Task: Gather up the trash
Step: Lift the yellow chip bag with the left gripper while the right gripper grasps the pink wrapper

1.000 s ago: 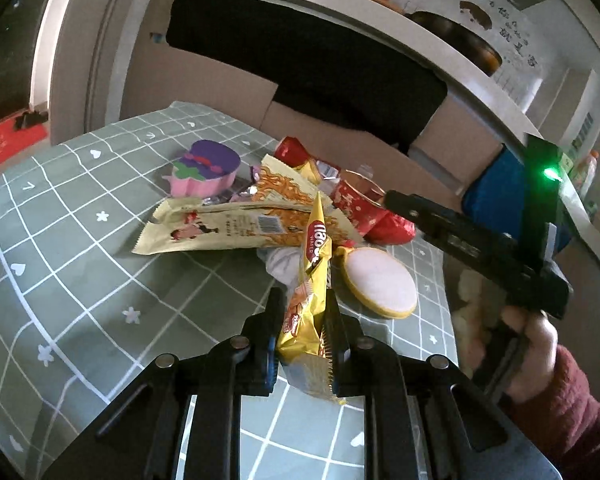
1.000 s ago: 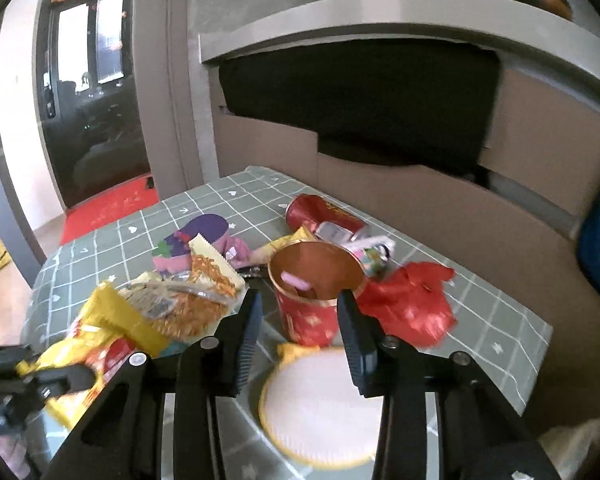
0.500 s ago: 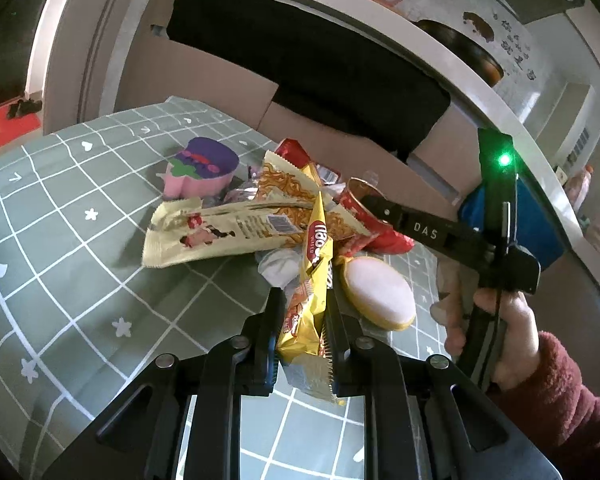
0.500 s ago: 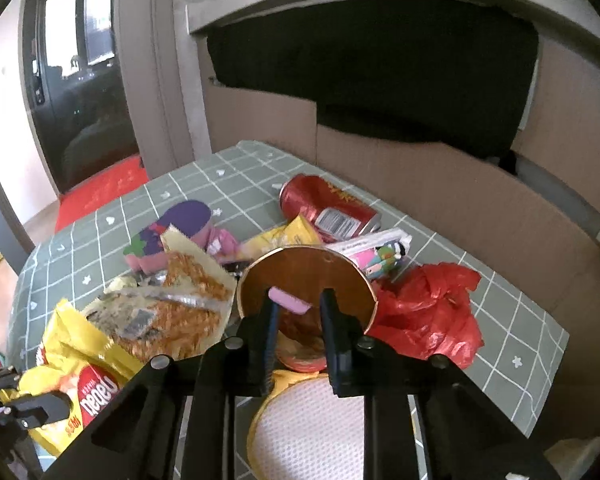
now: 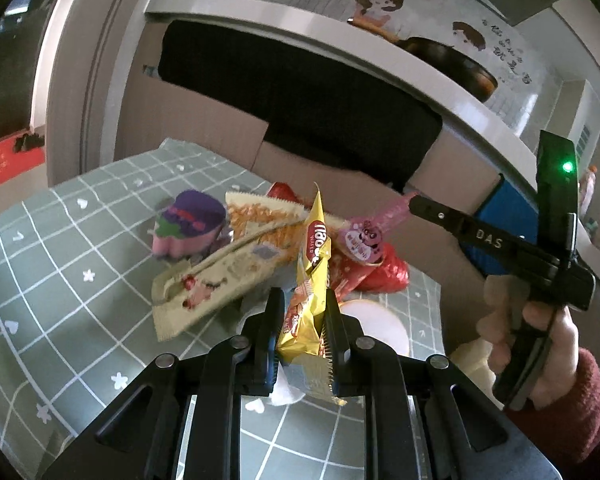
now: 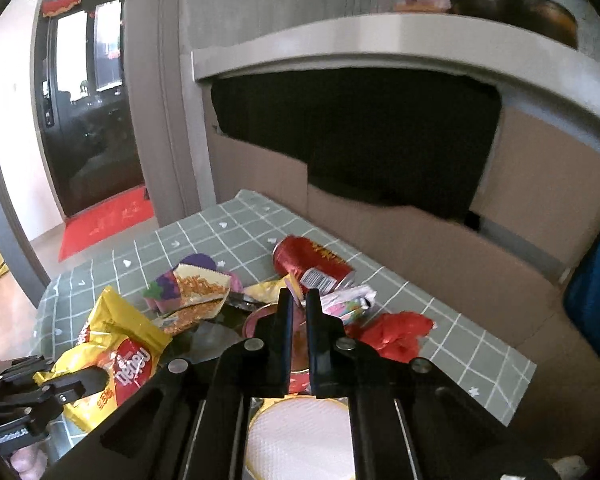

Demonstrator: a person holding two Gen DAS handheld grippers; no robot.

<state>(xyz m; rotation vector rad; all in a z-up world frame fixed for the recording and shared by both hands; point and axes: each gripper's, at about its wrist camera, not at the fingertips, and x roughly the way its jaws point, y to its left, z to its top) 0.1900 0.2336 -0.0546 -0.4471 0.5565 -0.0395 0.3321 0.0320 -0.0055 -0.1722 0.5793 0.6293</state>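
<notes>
My left gripper [image 5: 302,308] is shut on a yellow wafer wrapper [image 5: 312,264], which stands up between its pads above the green checked table [image 5: 60,280]. To its right a hand holds my right gripper [image 5: 414,200], shut on the end of a pink wrapper [image 5: 362,236] that reaches down to a red paper cup [image 5: 354,276]. In the right wrist view the right gripper [image 6: 298,300] stands shut over the cup [image 6: 300,382], and the yellow wrapper [image 6: 116,352] shows at lower left in the left gripper [image 6: 72,388].
More litter lies on the table: a purple and pink cake-shaped box [image 5: 188,224], a beige wrapper [image 5: 220,276], an orange snack wrapper [image 5: 260,220], a red can [image 6: 312,260], a red plastic bag [image 6: 396,332] and a white round lid [image 6: 300,436]. Cardboard panels line the table's far edge.
The right gripper's jaws closed from either side of the red cup onto the pink wrapper and rose. The left gripper lifted a little with the yellow wrapper. The beige wrapper shifted.
</notes>
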